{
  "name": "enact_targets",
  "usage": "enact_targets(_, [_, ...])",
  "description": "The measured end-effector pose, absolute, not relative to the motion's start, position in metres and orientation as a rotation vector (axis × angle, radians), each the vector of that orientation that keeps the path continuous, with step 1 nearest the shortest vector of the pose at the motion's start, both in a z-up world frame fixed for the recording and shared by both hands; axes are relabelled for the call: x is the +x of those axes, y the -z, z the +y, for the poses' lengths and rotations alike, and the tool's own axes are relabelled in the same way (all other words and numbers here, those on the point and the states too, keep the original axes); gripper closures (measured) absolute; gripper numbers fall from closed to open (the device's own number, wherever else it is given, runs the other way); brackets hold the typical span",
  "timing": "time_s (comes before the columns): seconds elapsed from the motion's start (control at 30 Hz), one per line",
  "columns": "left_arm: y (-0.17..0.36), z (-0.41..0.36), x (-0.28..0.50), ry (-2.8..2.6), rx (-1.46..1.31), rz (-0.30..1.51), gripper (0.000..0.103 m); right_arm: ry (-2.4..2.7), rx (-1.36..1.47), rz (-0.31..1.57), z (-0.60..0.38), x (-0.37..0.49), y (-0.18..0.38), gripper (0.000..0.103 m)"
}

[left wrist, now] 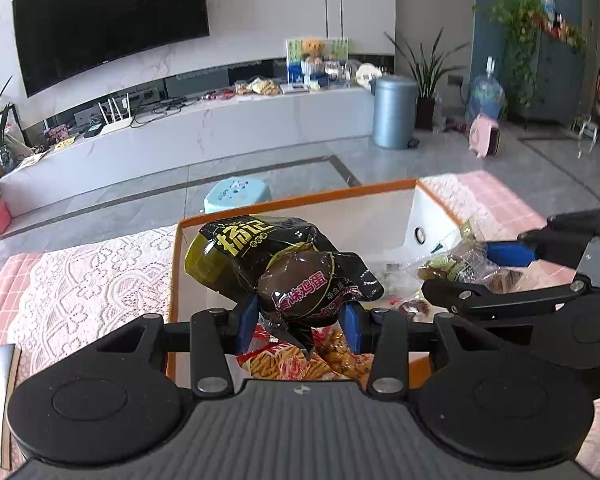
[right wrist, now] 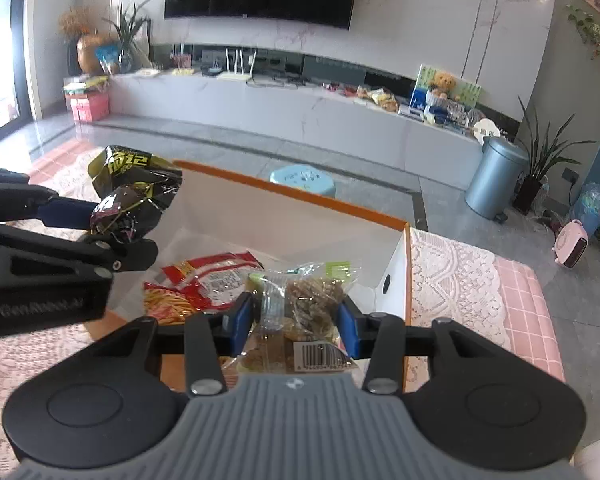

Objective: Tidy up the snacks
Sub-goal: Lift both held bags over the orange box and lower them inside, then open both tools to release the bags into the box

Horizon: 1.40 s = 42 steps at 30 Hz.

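Grippers level over box (left wrist: 292, 202): left gripper (left wrist: 300, 320) clamps egg packet (left wrist: 296, 280), right gripper (right wrist: 296, 320) clamps clear packet (right wrist: 300, 304).

The black and yellow snack packet (left wrist: 276, 264) carries large yellow characters "杨记" on its upper lobe, and on the brown egg-shaped bulge below a pink band reads "香味鸡蛋"; smaller print beside it is too fine to make out. In the right wrist view the same packet (right wrist: 134, 196) shows its yellow characters upside down. The side of the left tool (right wrist: 40, 276) bears faint embossed lettering that looks like "GenRobot.AI". The clear packet of brown pieces (right wrist: 300, 312) has a white barcode label whose digits are too small to read, and the red packet (right wrist: 204, 280) has a white label with a square code, its print illegible.
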<state>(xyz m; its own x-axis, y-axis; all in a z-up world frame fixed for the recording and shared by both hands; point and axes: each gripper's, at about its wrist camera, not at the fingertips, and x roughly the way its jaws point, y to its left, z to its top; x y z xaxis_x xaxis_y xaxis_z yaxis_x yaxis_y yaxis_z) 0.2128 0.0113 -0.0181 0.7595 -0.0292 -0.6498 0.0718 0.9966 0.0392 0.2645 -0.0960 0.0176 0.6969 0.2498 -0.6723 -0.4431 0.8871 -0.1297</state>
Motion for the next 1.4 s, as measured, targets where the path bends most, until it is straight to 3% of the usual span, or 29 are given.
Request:
enact_targets(0.63, [0.078,0.007,0.286,0.048,0.143,0.936,0.054,-0.349,-0.473,0.876,-0.079,0.346,0.052,0.06])
enact_targets(1.1, [0.083,0.006,0.303,0.028,0.159,1.044,0.053,-0.353,-0.521,0.978,-0.068,0.363,0.07,0.059])
enact_targets(1.4, [0.08,0.006,0.299,0.013,0.137,1.045,0.041,-0.348,-0.543,0.986,-0.063,0.361,0.071,0.056])
